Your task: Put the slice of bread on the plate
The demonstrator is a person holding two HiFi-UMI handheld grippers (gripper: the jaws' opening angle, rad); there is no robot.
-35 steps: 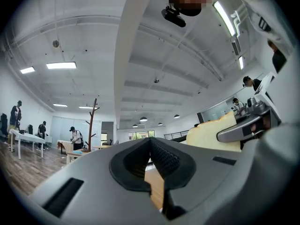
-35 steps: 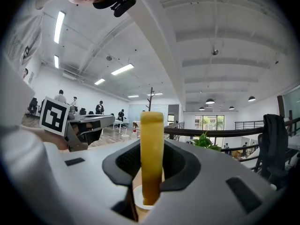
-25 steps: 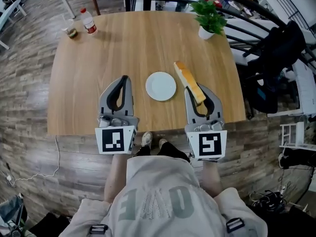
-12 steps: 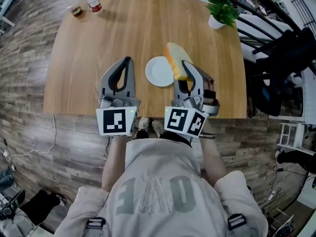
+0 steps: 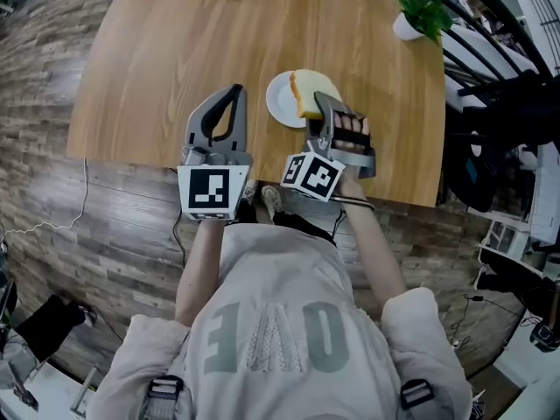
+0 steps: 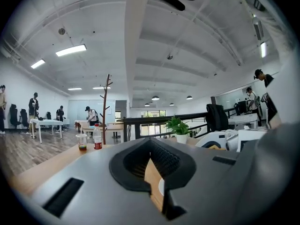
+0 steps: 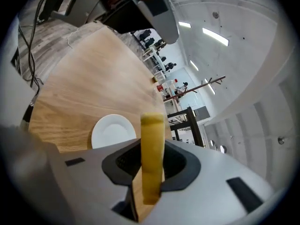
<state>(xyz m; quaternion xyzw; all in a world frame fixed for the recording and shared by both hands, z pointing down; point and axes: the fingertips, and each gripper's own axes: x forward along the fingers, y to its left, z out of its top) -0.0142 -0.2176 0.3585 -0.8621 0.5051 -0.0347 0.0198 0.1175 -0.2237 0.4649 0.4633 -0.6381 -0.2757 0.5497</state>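
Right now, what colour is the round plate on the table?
The round plate is white; right gripper view.

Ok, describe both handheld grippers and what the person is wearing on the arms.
The left gripper and right gripper match: grey curved jaws with black ribbed pads, each backed by a white cube with a black square marker. Forearms are bare; the pale top has short loose sleeves.

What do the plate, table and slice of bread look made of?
The plate: plain white, smooth, so probably glazed ceramic or plastic. The table: light wood or wood-look laminate, matte, with visible grain lines. The slice of bread: pale crumb with a yellow-brown crust; real or a prop, unclear.
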